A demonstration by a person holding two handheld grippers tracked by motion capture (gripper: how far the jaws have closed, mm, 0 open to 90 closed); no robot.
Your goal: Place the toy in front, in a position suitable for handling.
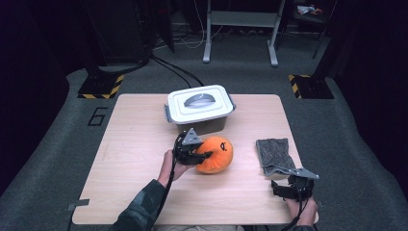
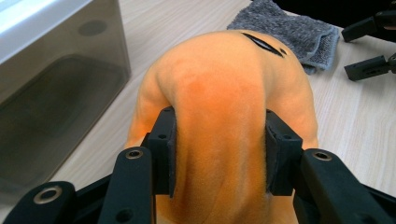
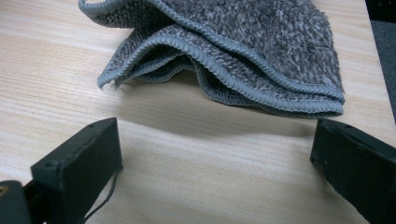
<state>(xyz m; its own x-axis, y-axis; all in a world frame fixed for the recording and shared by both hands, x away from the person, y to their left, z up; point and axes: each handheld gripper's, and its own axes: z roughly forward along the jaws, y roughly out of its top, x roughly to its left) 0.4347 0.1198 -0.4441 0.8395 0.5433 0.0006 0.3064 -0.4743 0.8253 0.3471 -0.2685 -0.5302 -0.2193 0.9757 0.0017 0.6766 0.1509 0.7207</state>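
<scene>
An orange plush pumpkin (image 1: 217, 154) with a black mark on top lies mid-table. My left gripper (image 1: 196, 155) is shut on its left side; in the left gripper view both pads press into the plush pumpkin (image 2: 224, 107). A folded grey cloth (image 1: 275, 155) lies to the right. My right gripper (image 1: 287, 186) sits just in front of the cloth's near edge, open, nothing between its jaws. In the right gripper view the grey cloth (image 3: 243, 51) lies beyond the spread jaws. The right gripper (image 2: 371, 44) also appears far off in the left gripper view.
A lidded plastic box (image 1: 201, 108) with a white lid and grey handle stands behind the pumpkin, its wall (image 2: 56, 93) close on the left in the left gripper view. The wooden table (image 1: 134, 144) ends near the right gripper. Dark floor surrounds it.
</scene>
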